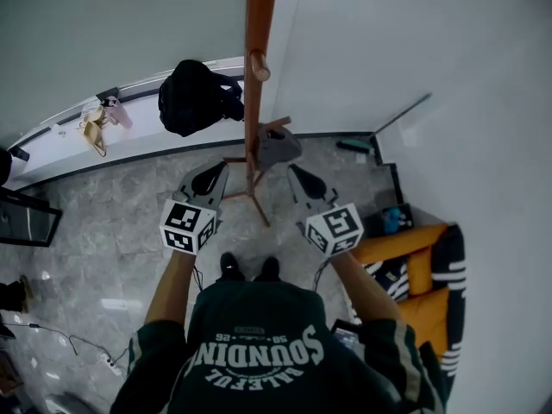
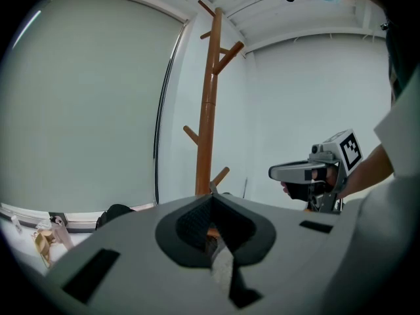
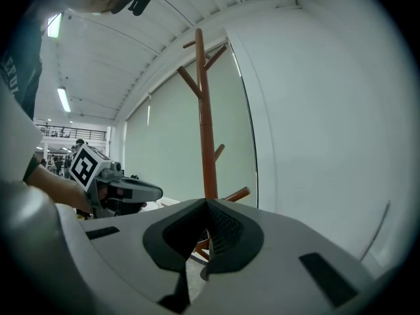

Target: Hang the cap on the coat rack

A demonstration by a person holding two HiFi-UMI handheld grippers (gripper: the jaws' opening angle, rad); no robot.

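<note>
The wooden coat rack (image 1: 257,33) stands straight ahead against the wall; it also shows in the left gripper view (image 2: 209,110) and the right gripper view (image 3: 205,123). A grey cap (image 1: 278,147) sits at a low peg of the rack, just beyond both grippers. My left gripper (image 1: 220,172) is to the cap's left, shut, with nothing seen between its jaws (image 2: 211,199). To the cap's right, the right gripper (image 1: 293,171) is also shut and empty (image 3: 207,205). Neither touches the cap.
A black bag (image 1: 194,97) lies on the window ledge (image 1: 52,136) left of the rack, with a hanger (image 1: 93,134) further left. An orange seat (image 1: 414,270) stands at the right near the wall. Cables (image 1: 78,345) run over the grey floor at lower left.
</note>
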